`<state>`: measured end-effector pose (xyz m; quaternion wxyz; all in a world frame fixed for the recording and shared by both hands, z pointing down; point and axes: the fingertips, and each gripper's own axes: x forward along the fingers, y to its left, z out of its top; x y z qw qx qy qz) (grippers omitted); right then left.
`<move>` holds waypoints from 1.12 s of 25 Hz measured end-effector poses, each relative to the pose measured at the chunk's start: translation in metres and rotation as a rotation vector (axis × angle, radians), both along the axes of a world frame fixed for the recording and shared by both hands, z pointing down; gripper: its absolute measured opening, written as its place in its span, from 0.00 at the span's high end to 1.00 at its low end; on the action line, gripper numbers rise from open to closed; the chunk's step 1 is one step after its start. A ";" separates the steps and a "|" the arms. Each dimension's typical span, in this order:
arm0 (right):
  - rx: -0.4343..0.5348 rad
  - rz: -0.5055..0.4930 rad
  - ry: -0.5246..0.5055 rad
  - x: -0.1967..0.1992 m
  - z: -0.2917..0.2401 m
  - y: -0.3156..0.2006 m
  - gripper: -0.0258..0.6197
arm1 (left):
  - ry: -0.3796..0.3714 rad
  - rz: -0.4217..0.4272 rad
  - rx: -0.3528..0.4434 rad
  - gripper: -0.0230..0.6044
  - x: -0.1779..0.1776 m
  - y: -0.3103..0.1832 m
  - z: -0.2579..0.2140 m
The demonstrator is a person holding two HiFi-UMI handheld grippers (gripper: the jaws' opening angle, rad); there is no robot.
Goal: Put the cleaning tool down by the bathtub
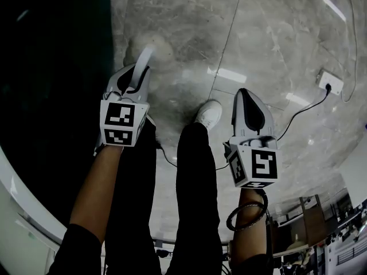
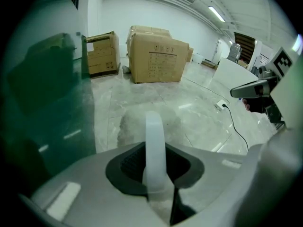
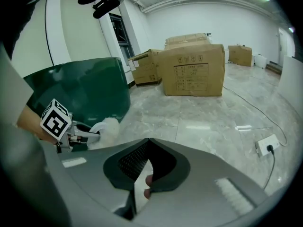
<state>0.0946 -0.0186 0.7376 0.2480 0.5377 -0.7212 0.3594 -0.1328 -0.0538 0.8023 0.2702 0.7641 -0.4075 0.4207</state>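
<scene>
The floor is polished grey marbled stone laid in large slabs with thin dark joints, and it mirrors the ceiling lamps as bright white bars. A white power socket lies on it, with a black cable trailing away across the slabs. The far wall is plain white. Long strip lights run along the white ceiling. Large brown cardboard boxes stand on the floor near that wall, a smaller open box beside them. A dark-framed window is set in the side wall. A dark green bathtub stands on the floor below it.
</scene>
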 end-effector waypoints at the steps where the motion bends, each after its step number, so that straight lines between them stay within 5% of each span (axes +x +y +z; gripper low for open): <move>1: -0.002 0.000 -0.003 -0.001 0.007 0.000 0.92 | 0.002 0.000 -0.003 0.83 0.000 0.001 0.008; 28: -0.063 -0.028 -0.034 -0.022 0.166 0.018 0.92 | -0.014 0.002 -0.075 0.83 -0.017 0.021 0.170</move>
